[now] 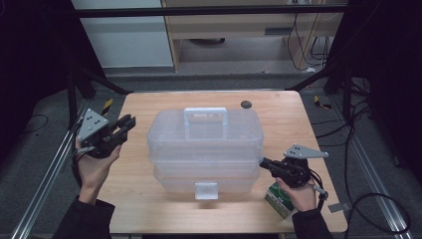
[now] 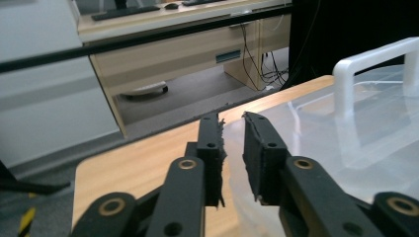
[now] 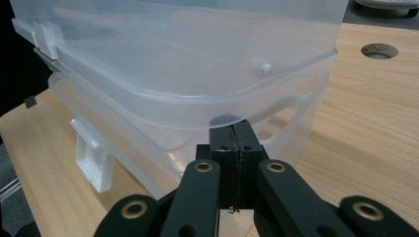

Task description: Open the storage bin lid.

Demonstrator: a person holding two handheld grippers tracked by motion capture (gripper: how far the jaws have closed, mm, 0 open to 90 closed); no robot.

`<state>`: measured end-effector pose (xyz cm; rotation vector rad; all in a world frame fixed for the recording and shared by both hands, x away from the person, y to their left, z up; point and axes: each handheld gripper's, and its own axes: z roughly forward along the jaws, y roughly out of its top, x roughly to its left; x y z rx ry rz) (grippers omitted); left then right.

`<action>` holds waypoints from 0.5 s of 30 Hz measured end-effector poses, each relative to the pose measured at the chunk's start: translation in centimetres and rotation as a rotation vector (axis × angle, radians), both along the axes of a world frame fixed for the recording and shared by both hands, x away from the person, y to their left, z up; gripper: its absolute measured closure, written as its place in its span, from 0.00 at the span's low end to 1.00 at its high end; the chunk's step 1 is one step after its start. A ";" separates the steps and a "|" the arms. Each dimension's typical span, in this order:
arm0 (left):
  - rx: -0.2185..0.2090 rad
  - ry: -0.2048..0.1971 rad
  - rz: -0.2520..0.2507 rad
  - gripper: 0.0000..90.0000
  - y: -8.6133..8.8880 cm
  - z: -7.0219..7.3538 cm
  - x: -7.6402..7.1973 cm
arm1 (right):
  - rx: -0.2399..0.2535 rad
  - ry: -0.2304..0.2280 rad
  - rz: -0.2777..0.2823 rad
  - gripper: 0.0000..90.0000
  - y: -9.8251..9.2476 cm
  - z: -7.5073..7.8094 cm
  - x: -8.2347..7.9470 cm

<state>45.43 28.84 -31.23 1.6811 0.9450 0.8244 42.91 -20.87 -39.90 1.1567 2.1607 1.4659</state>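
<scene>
- Clear box stands in the middle of the surface — free room on both sides.
- Right gripper: fingers together, tips against the box's right edge, probably to steady it.
- Left gripper: fingers slightly apart, nothing between — beside the left wall.
- Green carton lies near the front edge.

Soft, even overhead light fell on the wooden table, while the surroundings sank into near black. The clear plastic box carried pale glare and cast a faint shadow (barely darker than the wood). Both gripper views were sharp up close, softer at distance.
</scene>
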 end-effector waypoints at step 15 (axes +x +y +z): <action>-0.005 0.127 0.025 0.99 2.6 -5.8 -1.4 | -0.001 0.002 0.002 1.00 0.0 0.0 0.0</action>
